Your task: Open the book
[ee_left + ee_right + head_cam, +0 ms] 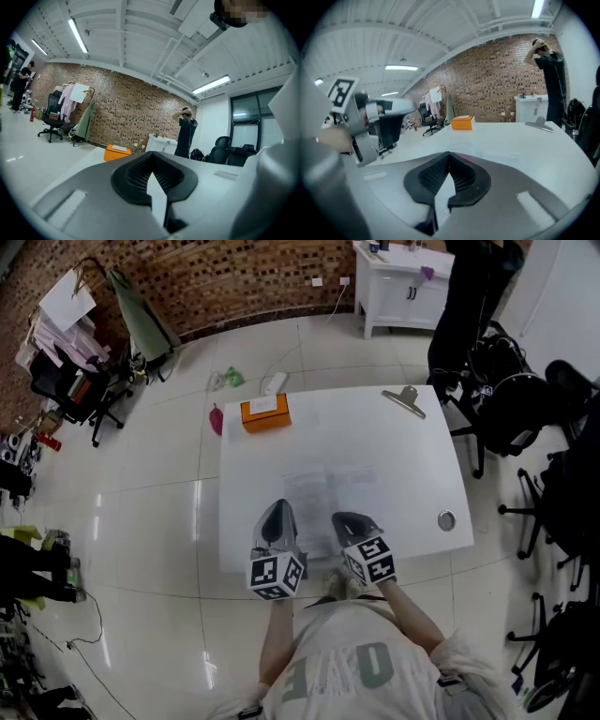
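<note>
The book (330,486) lies open on the white table (375,432), its pale printed pages facing up near the front edge. Both grippers are at the book's near edge. My left gripper (279,509) is shut, and in the left gripper view a thin white sheet (157,199) runs down between its pads. My right gripper (350,519) is also shut. In the right gripper view a white strip with faint print lines (440,192) sits pinched between the pads. Each sheet looks like a page of the book. The left gripper (375,124) shows beside the right one.
An orange box (265,412) sits at the table's far left, a metal clip (405,399) at the far right and a small round metal thing (446,519) near the right front corner. Office chairs (525,418) crowd the right side. A person in black (551,79) stands by a white cabinet (403,282).
</note>
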### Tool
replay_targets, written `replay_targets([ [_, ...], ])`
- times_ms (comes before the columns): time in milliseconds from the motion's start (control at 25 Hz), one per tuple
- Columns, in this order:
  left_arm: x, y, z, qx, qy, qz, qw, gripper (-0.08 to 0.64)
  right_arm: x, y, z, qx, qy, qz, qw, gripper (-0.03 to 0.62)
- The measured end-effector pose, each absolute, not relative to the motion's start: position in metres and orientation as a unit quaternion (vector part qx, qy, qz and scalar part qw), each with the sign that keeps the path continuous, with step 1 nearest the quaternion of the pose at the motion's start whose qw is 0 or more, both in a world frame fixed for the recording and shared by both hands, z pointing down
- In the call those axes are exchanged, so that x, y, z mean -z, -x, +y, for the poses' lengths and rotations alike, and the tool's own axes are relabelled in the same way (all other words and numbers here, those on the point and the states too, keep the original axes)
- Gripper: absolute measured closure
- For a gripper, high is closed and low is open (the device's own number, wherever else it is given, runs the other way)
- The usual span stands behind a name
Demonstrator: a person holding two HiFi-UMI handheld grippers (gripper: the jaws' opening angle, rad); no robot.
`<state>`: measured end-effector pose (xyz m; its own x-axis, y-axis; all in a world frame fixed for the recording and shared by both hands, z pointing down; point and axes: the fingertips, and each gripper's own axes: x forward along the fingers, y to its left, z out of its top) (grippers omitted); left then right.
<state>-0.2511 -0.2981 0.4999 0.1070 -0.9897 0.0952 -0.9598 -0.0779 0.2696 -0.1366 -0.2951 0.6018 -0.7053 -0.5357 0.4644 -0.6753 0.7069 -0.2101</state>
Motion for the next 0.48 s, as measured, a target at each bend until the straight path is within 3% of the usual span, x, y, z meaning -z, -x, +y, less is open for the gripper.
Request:
replay_targets([
  [280,-0.461,0.259,-0.291,0.077,-0.747,-0.654,0.091,0.541,-0.558,0.075,-0.298,-0.234,-0.416,-0.873,0.105,0.589],
  [480,-0.452,0.279,-0.268,0.145,-0.740,-0.644,0.128,0.541,-0.541,0.067,-0.276,-0.269,-0.431,-0.859,0.061,0.589],
])
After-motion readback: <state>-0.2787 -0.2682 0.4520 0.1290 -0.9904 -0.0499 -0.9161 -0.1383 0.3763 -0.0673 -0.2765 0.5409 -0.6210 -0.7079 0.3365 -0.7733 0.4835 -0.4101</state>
